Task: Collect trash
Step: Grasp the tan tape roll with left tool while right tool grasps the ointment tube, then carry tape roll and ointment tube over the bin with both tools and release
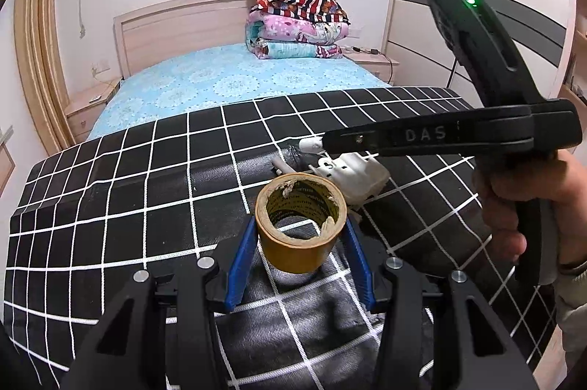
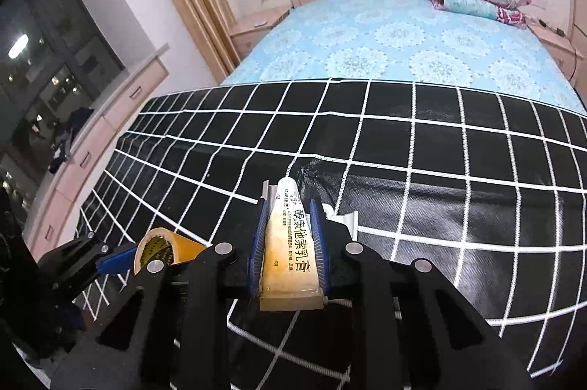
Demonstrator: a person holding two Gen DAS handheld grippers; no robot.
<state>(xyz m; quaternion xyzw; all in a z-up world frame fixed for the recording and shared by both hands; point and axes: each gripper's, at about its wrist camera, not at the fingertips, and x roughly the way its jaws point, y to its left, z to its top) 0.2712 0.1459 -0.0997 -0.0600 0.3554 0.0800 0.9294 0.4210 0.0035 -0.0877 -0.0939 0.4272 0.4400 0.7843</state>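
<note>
1. Left wrist view: left gripper (image 1: pixel 301 239) is gripping the tape roll (image 1: pixel 300 228) above the checkered cloth (image 1: pixel 110 214).
2. Right gripper (image 2: pixel 290 243) is clenching the ointment tube (image 2: pixel 290 243).
3. Pickup looks finished; both are likely needing carrying to a bin, none showing.

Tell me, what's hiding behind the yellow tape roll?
Behind the tape roll, held in the left gripper, a white plastic piece lies on the checked cloth. The roll covers its near edge, so what lies there cannot be seen.
</note>
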